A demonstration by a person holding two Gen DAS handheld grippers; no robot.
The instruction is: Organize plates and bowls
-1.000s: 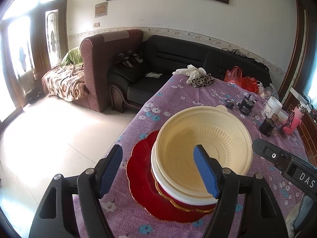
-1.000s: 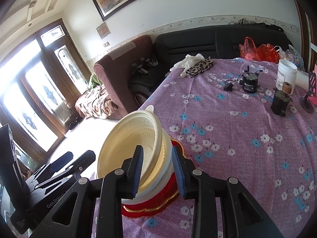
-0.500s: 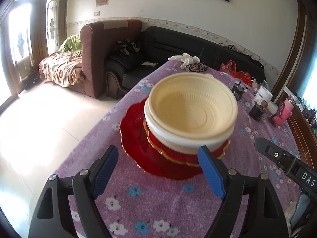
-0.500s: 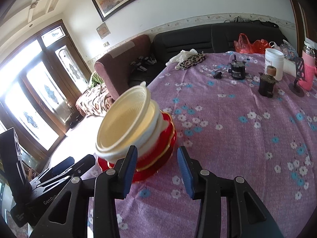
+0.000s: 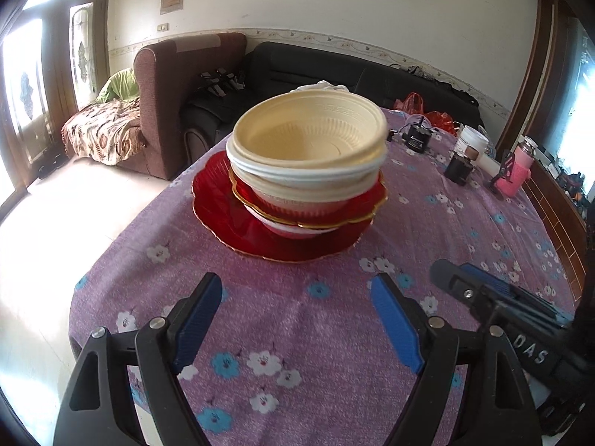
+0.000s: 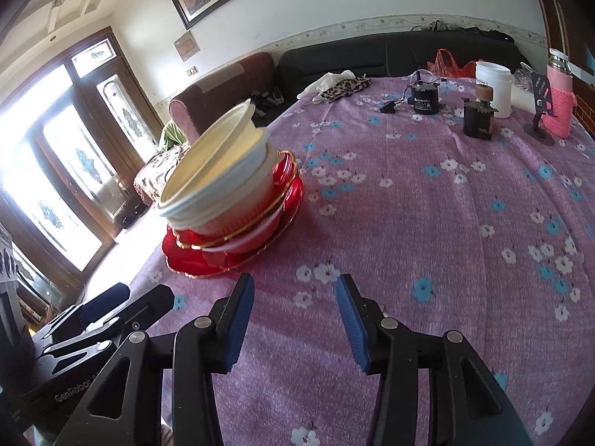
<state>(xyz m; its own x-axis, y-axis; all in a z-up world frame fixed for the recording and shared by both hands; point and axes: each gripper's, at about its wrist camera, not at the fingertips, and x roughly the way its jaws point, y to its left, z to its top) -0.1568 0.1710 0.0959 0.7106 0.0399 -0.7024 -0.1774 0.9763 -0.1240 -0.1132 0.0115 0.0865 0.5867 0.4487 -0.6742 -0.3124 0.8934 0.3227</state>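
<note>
A cream bowl point(image 5: 308, 137) tops a stack of white and cream bowls point(image 5: 305, 182) nested in a red gold-rimmed bowl point(image 5: 357, 204). The stack sits on a red plate point(image 5: 223, 208) on the purple flowered tablecloth point(image 5: 297, 316). It also shows in the right wrist view, with the cream bowl point(image 6: 208, 171) above the red plate point(image 6: 186, 256). My left gripper point(image 5: 297, 293) is open and empty, short of the plate. My right gripper point(image 6: 295, 290) is open and empty, to the right of the stack.
At the table's far end stand a black motor point(image 6: 424, 96), a dark jar point(image 6: 478, 120), a white tub point(image 6: 492, 87), a pink bottle point(image 6: 557, 100) and a leopard cloth point(image 6: 344, 87). A brown armchair point(image 5: 174, 85) and black sofa point(image 5: 297, 70) lie beyond. The table edge drops on the left.
My right gripper has let go of the cream bowl's rim, opened and drawn back. My left gripper has drawn back too. The bowls now rest stacked on the plate.
</note>
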